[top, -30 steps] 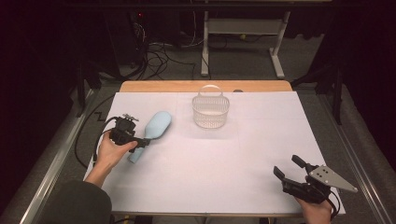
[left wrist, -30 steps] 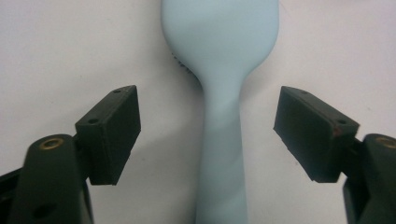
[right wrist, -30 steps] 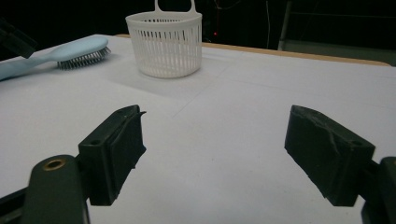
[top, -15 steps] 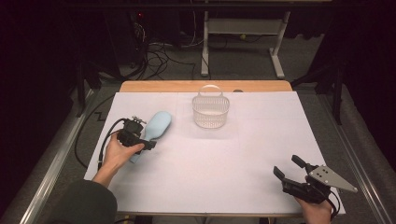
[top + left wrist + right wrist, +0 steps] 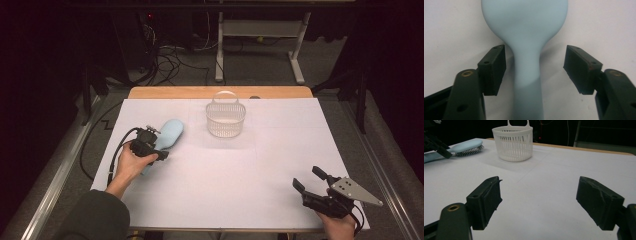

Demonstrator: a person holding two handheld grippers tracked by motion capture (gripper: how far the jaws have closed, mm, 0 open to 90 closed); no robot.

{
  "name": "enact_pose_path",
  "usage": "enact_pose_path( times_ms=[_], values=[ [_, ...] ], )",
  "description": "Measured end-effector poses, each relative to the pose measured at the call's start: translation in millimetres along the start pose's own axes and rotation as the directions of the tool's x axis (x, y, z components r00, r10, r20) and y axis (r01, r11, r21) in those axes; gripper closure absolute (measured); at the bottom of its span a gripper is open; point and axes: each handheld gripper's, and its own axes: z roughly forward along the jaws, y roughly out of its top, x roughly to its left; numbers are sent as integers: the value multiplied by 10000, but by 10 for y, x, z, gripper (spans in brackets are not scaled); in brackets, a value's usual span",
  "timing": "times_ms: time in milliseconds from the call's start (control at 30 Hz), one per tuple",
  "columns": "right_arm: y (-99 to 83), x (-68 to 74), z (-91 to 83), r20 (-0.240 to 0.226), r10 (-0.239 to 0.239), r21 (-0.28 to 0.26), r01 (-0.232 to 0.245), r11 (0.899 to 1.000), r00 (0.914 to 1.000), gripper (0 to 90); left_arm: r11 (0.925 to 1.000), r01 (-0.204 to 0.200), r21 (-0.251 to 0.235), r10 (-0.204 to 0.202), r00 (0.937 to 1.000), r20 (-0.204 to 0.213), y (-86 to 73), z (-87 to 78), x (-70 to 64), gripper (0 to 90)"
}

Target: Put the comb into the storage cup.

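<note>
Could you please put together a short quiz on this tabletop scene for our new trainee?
1. True or false: the left gripper has already clamped the handle of the light blue hairbrush.
2. Which way do the hairbrush's bristles face? A) up B) down, onto the table C) towards the white basket
3. Fill in: the right gripper is ____ and holds nothing.

Key
1. False: in the left gripper view the jaws stand apart on either side of the handle, with a gap on both sides.
2. B: the right gripper view shows the bristles under the head, against the white table cover.
3. open
</note>
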Motion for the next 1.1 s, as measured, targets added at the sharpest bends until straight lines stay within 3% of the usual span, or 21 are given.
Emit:
enact_pose_path(
  times_ms=[233,400,633,1100],
  values=[
    [0,-1,-1,-7,10,-20,-10,10000,10000,204,10000,-60,60,61,9996,-267,7,38,-1,432],
    [0,0,2,-24,-7,-7,7,10000,10000,205,9999,-143,-46,140,9982,-590,15,62,-11,527],
    [0,3,4,-4,-20,14,20,10000,10000,205,9999,-92,-52,89,9986,-528,17,64,5,616],
    [-1,2,4,-16,-21,20,21,10000,10000,205,9996,-258,-101,256,9995,-205,11,61,21,688]
  ],
)
